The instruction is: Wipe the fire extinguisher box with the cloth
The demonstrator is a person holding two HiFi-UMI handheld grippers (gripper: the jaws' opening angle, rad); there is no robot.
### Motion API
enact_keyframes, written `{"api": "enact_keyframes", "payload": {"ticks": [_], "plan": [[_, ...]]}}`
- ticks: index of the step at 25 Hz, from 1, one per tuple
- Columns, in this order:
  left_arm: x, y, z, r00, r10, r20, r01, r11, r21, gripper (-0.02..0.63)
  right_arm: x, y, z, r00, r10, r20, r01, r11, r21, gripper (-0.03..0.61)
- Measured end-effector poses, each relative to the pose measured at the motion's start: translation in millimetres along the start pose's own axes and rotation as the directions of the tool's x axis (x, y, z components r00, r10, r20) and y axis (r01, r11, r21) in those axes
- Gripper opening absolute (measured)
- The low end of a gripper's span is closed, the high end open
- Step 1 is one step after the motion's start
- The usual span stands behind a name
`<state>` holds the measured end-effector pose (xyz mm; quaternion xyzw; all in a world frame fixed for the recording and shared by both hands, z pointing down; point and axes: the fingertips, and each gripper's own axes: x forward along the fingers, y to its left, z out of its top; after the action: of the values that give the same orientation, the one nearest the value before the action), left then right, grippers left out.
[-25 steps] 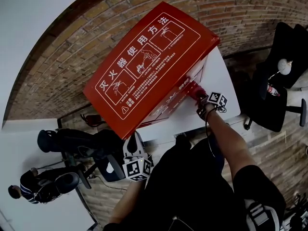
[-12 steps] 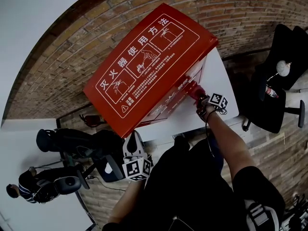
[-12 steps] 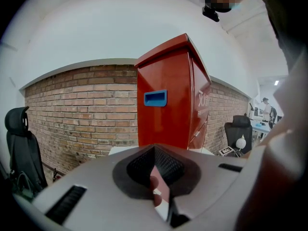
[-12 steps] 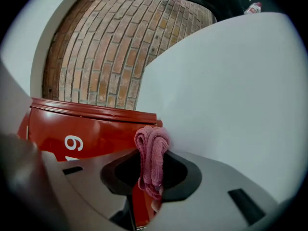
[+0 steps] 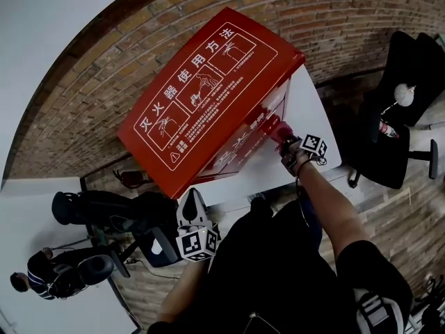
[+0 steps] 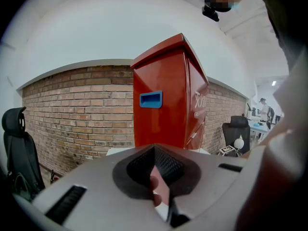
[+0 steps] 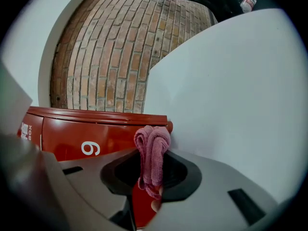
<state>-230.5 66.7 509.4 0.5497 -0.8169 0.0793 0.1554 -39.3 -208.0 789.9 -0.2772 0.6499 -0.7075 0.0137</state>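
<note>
Cloth point(image 7: 152, 143) in right claw point(image 7: 153, 170), beside box point(image 7: 86, 134)

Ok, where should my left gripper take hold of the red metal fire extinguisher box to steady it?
Probably the blue recessed handle high on the narrow side of the red metal fire extinguisher box. Come straight at that side, which the left gripper faces, and hook one jaw into the pocket; the other panels look flat and glossy.

A tall red metal fire extinguisher box point(image 5: 208, 96) is set on a white table point(image 5: 309, 127), with a brick wall point(image 5: 104, 82) behind the box. A pink knitted cloth point(image 7: 152, 153), clamped in the right gripper point(image 7: 153, 170), is held at the box's front. A black office chair point(image 5: 396, 110) is placed right of the box.
</note>
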Motion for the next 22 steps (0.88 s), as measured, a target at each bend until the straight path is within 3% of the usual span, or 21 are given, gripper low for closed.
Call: {"api": "enact_keyframes", "payload": {"ticks": [22], "plan": [[10, -9, 2, 1.000, -0.028, 0.014, 0.028, 1.000, -0.012, 0.028, -22, 57, -6, 0.995, 0.104, -0.011, -0.104, 0.994, 0.025, 0.103]]}}
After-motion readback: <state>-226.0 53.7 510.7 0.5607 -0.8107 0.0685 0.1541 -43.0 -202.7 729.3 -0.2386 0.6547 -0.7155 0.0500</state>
